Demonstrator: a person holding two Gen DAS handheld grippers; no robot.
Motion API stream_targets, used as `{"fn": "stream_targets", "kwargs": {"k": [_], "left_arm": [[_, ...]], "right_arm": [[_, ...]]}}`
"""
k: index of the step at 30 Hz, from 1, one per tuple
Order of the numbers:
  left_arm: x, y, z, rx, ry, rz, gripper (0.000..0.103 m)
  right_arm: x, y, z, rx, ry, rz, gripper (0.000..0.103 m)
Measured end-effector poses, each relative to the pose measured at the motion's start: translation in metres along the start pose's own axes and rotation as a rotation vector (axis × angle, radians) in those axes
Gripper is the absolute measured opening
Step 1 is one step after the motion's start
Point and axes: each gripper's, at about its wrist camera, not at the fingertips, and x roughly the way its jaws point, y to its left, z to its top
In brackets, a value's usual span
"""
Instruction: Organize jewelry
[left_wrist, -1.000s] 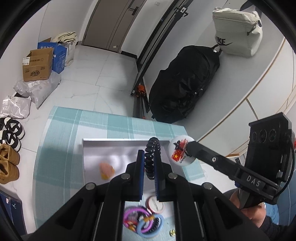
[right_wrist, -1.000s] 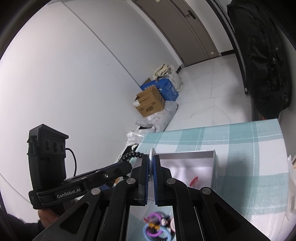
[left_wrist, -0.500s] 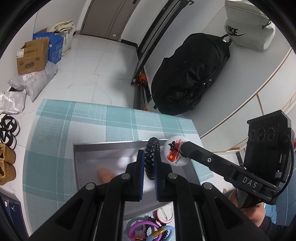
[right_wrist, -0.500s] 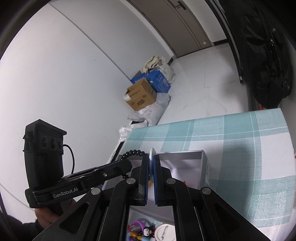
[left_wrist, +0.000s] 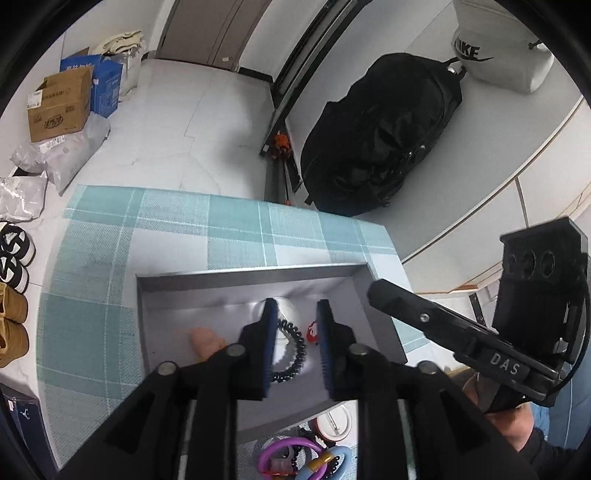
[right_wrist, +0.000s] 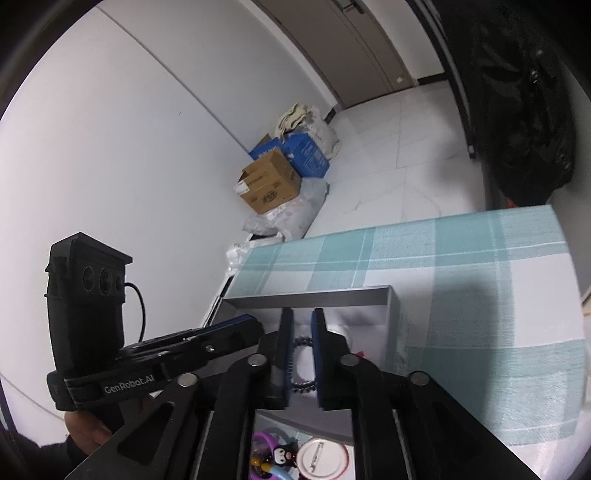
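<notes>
A grey open box (left_wrist: 243, 275) sits on the teal checked cloth. My left gripper (left_wrist: 295, 325) is open above the box. A black bead bracelet (left_wrist: 293, 350) lies on the box floor between its fingers, over a white round badge (left_wrist: 284, 314) with a red mark (left_wrist: 312, 329). A pink item (left_wrist: 207, 339) lies to the left in the box. My right gripper (right_wrist: 299, 332) is open above the same box (right_wrist: 306, 295), and the bracelet (right_wrist: 301, 384) shows between its fingers. My right gripper also shows in the left wrist view, with its fingers (left_wrist: 406, 299) at the box's right edge.
Purple and blue rings (left_wrist: 291, 458) and a white round badge (right_wrist: 323, 459) lie on the cloth in front of the box. A black backpack (left_wrist: 380, 136) and cardboard boxes (left_wrist: 59, 107) stand on the floor beyond the table.
Both grippers have opened. The black bracelet dropped from the left gripper and the white badge from the right gripper into the grey box.
</notes>
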Motion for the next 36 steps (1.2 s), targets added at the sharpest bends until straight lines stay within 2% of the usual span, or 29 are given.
{"fn": "stream_targets", "kwargs": {"k": [1,3,4,7,13,18,20,25,27,33,36], "left_arm": [[-0.002,0.0,0.001,-0.003,-0.008,0.0,0.028],[-0.01,0.0,0.0,-0.017,-0.039,0.001,0.045],[-0.011,0.0,0.0,-0.018,-0.048,0.004,0.048],[-0.02,-0.002,-0.004,-0.019,-0.074,0.029,0.05],[-0.037,-0.011,-0.016,-0.009,-0.123,0.047,0.056],[-0.048,-0.023,-0.024,-0.009,-0.148,0.056,0.058],[-0.053,-0.03,-0.03,0.007,-0.159,0.027,0.062],[-0.069,-0.047,-0.048,0.05,-0.211,0.019,0.068],[-0.069,-0.049,-0.056,0.043,-0.202,0.026,0.071],[-0.058,-0.041,-0.076,-0.018,-0.114,0.009,0.072],[-0.053,-0.037,-0.087,-0.052,-0.063,-0.026,0.072]], "right_arm": [[-0.003,0.0,0.0,0.001,-0.007,-0.004,0.02],[-0.011,0.0,-0.002,0.006,-0.022,-0.008,0.026],[-0.015,0.0,-0.003,0.006,-0.031,-0.01,0.032],[-0.026,0.002,-0.005,0.004,-0.052,-0.025,0.047],[-0.04,0.012,-0.012,-0.015,-0.065,-0.033,0.062],[-0.053,0.02,-0.026,-0.044,-0.062,-0.037,0.069],[-0.058,0.022,-0.034,-0.053,-0.061,-0.043,0.073],[-0.07,0.027,-0.056,-0.109,-0.031,-0.081,0.085],[-0.073,0.026,-0.066,-0.132,-0.003,-0.098,0.085],[-0.073,0.021,-0.102,-0.106,0.093,-0.152,0.085],[-0.071,0.024,-0.115,-0.12,0.127,-0.172,0.085]]}}
